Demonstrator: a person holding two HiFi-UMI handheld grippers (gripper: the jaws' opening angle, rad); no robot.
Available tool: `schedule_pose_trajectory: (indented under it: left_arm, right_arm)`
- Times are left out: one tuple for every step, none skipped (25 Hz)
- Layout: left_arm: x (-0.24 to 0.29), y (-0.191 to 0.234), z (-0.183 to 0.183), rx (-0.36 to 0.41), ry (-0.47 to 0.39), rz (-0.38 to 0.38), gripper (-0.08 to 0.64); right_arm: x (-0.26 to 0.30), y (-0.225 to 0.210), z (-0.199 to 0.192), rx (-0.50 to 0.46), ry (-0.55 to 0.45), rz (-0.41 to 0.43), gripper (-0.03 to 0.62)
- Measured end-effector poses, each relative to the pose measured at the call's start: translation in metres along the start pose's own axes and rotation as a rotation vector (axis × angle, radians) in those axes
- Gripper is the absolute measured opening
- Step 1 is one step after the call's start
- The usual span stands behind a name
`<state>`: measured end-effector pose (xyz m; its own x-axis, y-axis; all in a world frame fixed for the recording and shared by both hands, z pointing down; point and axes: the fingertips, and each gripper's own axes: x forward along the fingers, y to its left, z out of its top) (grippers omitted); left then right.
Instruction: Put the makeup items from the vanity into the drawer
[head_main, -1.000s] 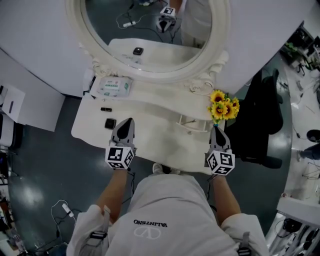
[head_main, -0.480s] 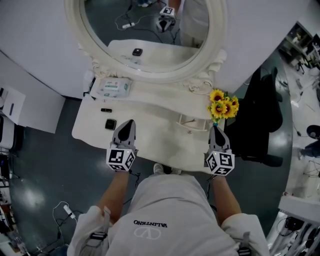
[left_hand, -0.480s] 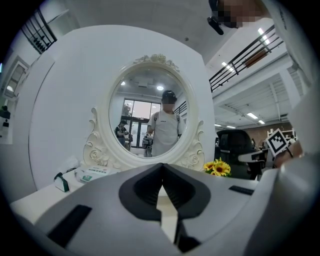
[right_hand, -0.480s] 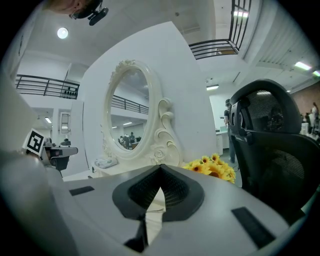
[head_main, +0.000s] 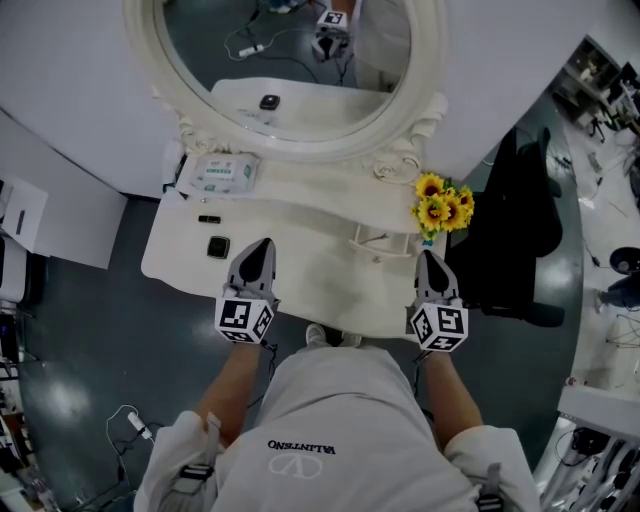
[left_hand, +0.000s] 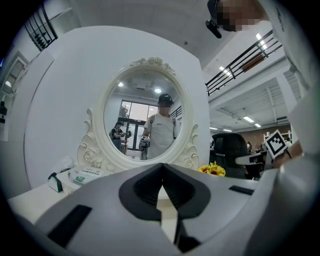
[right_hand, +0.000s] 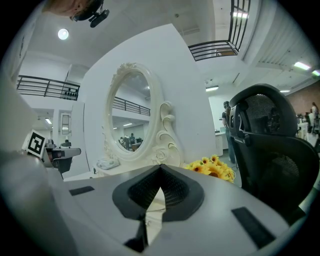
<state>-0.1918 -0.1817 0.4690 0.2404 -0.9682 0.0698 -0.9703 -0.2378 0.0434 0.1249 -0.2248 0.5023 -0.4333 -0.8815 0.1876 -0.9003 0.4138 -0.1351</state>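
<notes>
- The left gripper (head_main: 261, 243) sits at centre-left of the head view, over the front edge of the white vanity surface (head_main: 320, 275). Its jaws are clenched tip to tip with nothing between them (left_hand: 161, 166).
- The right gripper (head_main: 427, 254) sits at centre-right over the same edge. Its jaws are likewise closed and empty (right_hand: 160, 168).
- A small dark square compact (head_main: 218, 247) lies on the surface just left of the left gripper, not touching it.
- A short dark stick (head_main: 209, 219) lies just above the compact.
- A tissue pack (head_main: 225, 172) lies further up, under the oval mirror (head_main: 290, 70).
- Yellow sunflowers (head_main: 443, 208) stand above the right gripper.
- A black chair (head_main: 520, 225) is at the right.
</notes>
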Motion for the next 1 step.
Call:
schedule_pose_trajectory:
  left_arm:
    - [0.0002, -0.0010, 0.0009, -0.001, -0.003, -0.002, 0.003]
  right_arm:
    - [-0.0007, 0.0008, 0.0006, 0.000, -0.001, -0.001, 0.009]
